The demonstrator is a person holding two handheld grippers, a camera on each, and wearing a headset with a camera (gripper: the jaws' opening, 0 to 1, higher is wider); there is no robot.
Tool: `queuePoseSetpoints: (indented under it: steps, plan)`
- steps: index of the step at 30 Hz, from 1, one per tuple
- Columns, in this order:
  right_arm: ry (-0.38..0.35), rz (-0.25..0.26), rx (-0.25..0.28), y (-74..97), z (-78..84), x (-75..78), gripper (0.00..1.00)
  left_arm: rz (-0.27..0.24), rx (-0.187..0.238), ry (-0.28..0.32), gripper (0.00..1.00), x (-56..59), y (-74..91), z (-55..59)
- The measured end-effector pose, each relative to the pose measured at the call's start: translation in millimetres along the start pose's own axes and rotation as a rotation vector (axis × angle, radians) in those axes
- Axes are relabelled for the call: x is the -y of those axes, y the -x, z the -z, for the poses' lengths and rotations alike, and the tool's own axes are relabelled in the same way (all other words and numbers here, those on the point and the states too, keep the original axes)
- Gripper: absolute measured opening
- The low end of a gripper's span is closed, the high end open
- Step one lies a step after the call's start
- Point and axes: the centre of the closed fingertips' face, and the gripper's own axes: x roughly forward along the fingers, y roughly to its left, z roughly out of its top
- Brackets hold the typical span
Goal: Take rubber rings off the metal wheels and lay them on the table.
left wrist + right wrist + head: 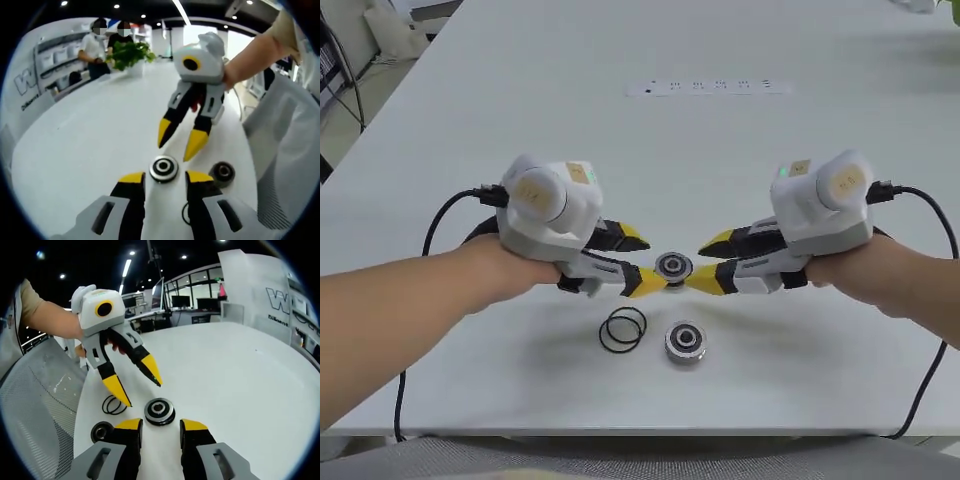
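A metal wheel (673,267) lies flat on the white table (650,160), between the yellow tips of both grippers. My left gripper (648,263) comes at it from the left and my right gripper (699,264) from the right; both are open and hold nothing. In the left gripper view the wheel (164,168) sits just ahead of my own tips (165,177), with the right gripper (182,141) beyond it. The right gripper view shows the same wheel (159,411) ahead of its tips (161,425). Two black rubber rings (623,330) lie overlapping nearer me, beside a second wheel (686,340).
A white power strip (708,87) lies far back on the table. Black cables (930,330) trail from both grippers over the near edge. A potted plant (129,54) and two people stand at the table's far end in the left gripper view.
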Motion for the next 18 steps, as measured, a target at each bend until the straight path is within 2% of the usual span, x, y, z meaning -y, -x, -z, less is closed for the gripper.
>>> queuePoseSetpoints:
  steps: [18]
  plan:
    - [-0.012, 0.0, 0.004, -0.3, 3.1, 2.3, 0.28, 0.008, -0.008, -0.022, 0.23, 0.4, -18.9, -4.2]
